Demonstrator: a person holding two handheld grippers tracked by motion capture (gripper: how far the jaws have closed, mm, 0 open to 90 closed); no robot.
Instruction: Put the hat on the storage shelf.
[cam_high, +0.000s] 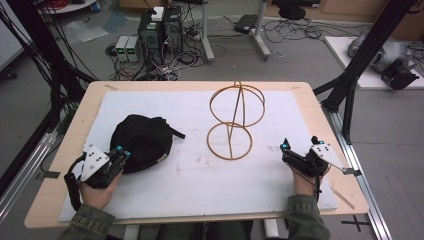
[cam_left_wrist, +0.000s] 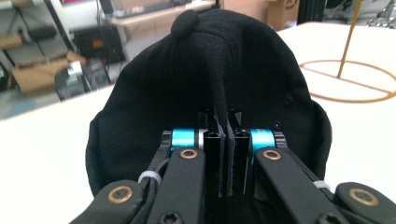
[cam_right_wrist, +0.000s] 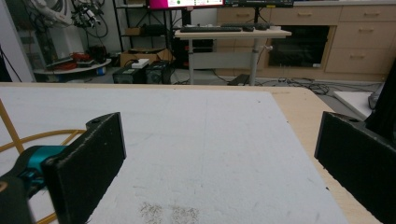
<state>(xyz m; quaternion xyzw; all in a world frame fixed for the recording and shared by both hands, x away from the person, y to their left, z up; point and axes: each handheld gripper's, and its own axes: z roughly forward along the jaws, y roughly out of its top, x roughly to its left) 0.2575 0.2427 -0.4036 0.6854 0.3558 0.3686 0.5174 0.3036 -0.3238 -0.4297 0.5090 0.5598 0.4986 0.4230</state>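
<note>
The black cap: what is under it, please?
The black cap lies on the white mat, which shows all around it. The left gripper pinches its near edge. Anything beneath the cap's crown is covered and cannot be seen.

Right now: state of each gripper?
Left gripper: shut on the black cap's edge.
Right gripper: open, holding nothing.

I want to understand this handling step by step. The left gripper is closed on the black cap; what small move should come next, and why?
Probably a short lift of the left gripper, toward the wire stand. Its jaws are pinched shut on the edge of the black cap, which still rests on the white mat. The right gripper waits open, away from the cap, so the left alone can raise it.
</note>
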